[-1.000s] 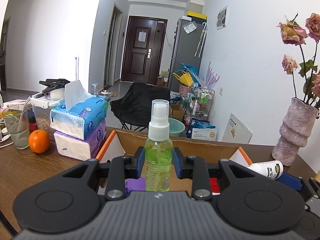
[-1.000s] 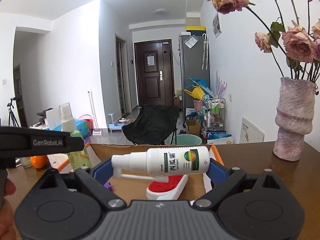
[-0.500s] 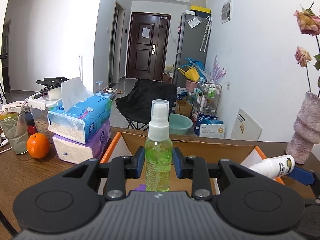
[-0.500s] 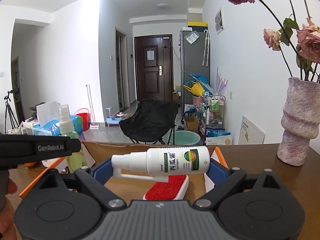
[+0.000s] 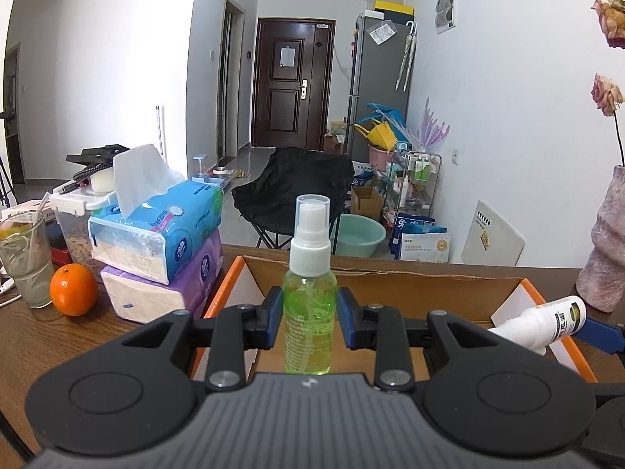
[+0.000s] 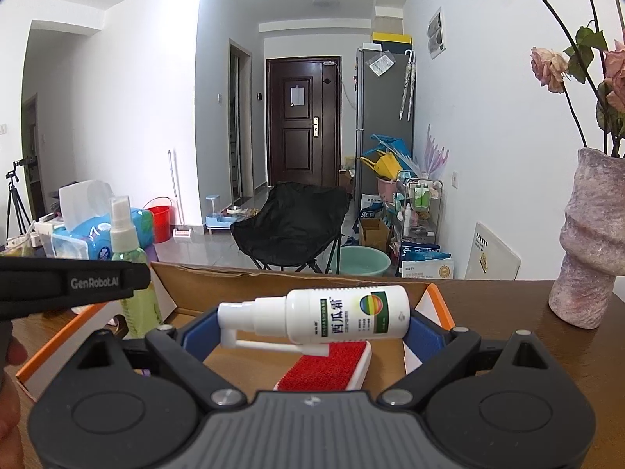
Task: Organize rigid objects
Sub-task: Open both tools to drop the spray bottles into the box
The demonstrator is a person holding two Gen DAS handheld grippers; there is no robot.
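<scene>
Gripping green bottle, white bottle over box.

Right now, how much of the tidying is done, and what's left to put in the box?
Partly done. A red brush already lies in the cardboard box, with something purple beside it. In hand: the left tool grips the green spray bottle upright, and the right tool holds the white spray bottle sideways, both over the box. Left: both bottles have yet to be set down inside.
</scene>
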